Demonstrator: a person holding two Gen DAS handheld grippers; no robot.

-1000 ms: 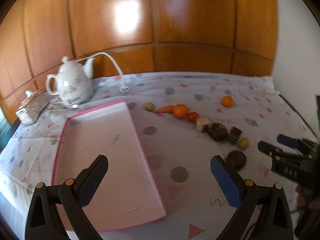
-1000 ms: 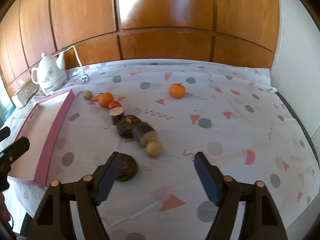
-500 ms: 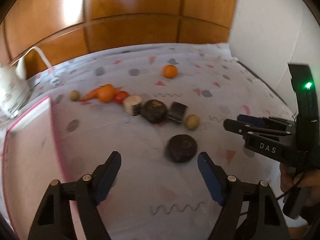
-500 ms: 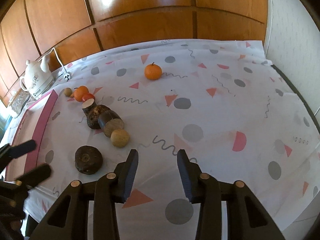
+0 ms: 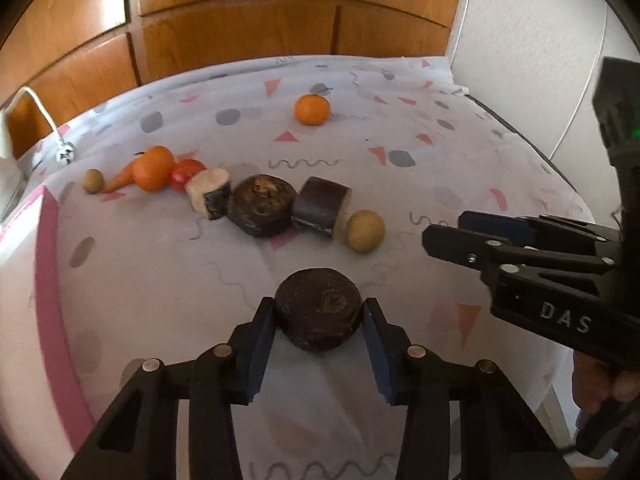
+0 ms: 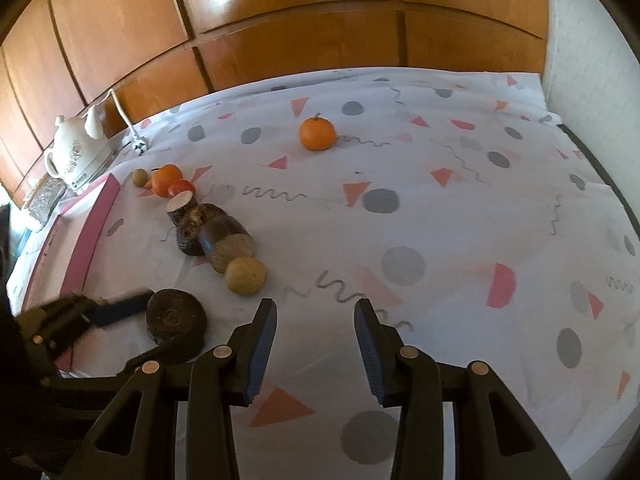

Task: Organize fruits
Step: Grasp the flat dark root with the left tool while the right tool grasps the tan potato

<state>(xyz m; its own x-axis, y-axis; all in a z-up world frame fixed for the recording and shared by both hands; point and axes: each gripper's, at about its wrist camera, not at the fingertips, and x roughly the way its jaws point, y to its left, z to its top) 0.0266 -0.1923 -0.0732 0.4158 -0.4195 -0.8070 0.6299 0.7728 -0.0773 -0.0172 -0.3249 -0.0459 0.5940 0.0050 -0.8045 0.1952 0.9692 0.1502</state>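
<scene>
Glossy varnished wood panelling (image 6: 280, 24); matt printed cloth tablecloth (image 6: 440, 216); glazed ceramic teapot (image 6: 76, 152); matt black plastic left gripper (image 5: 318, 314), rough dark disc-shaped fruit (image 5: 318, 314).

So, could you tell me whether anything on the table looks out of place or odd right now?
One orange sits alone toward the far side of the cloth, well apart from the cluster of produce near the pink tray. The tray has no produce in its visible part. Nothing looks spilled or damaged.

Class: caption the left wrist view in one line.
Left gripper closing on a dark round fruit on the patterned tablecloth.
</scene>
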